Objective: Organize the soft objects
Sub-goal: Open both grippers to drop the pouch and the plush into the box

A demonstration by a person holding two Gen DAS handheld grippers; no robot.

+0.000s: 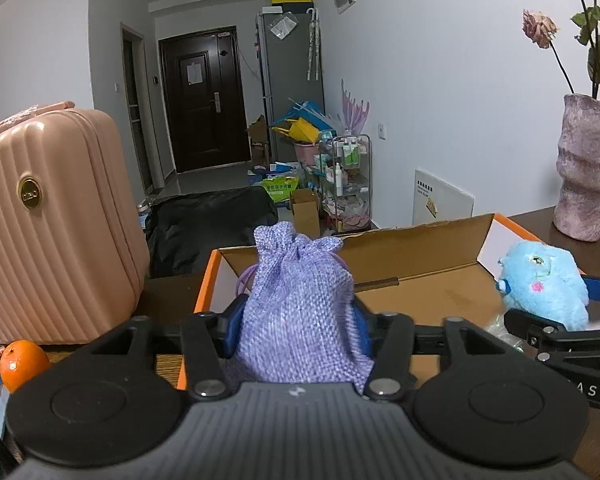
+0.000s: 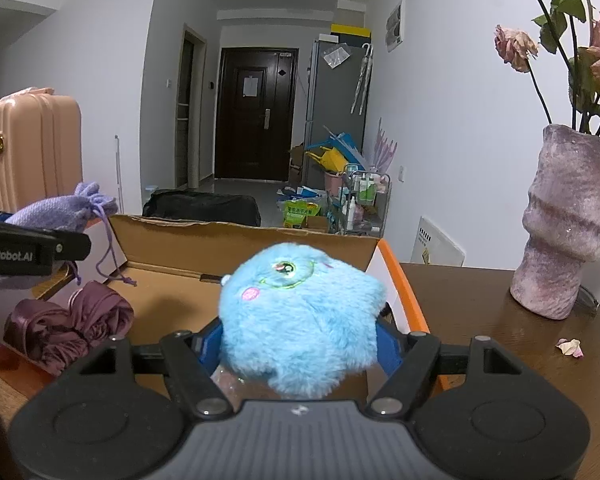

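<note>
The left gripper is clamped on a purple drawstring pouch, its blue pads pressing the woven cloth from both sides so the bag stands upright between them, gathered neck on top. From the right wrist view the same pouch hangs above the left edge of the cardboard box, its cord dangling toward the box floor.

The right gripper is squeezed around a fluffy blue plush toy, with the embroidered eye and pink cheek turned upward. The toy is lifted clear of the box floor and sits over the right half of the box, near the orange right rim. In the left wrist view the toy shows at the far right, pinched between the other tool's fingers.

Inside the box a crumpled maroon cloth bundle already lies in the left part, against the left wall. Something pale and crinkly shows just under the toy, too hidden to name.

Judging by this, the task looks partly done: one soft item is stowed, and two more are held above the open box but not yet set down. What likely remains is lowering and letting go of both.

Around the box, a pink suitcase stands past the left edge, an orange lies by the near left corner, and a mauve vase of dried roses stands on the tabletop to the right.
</note>
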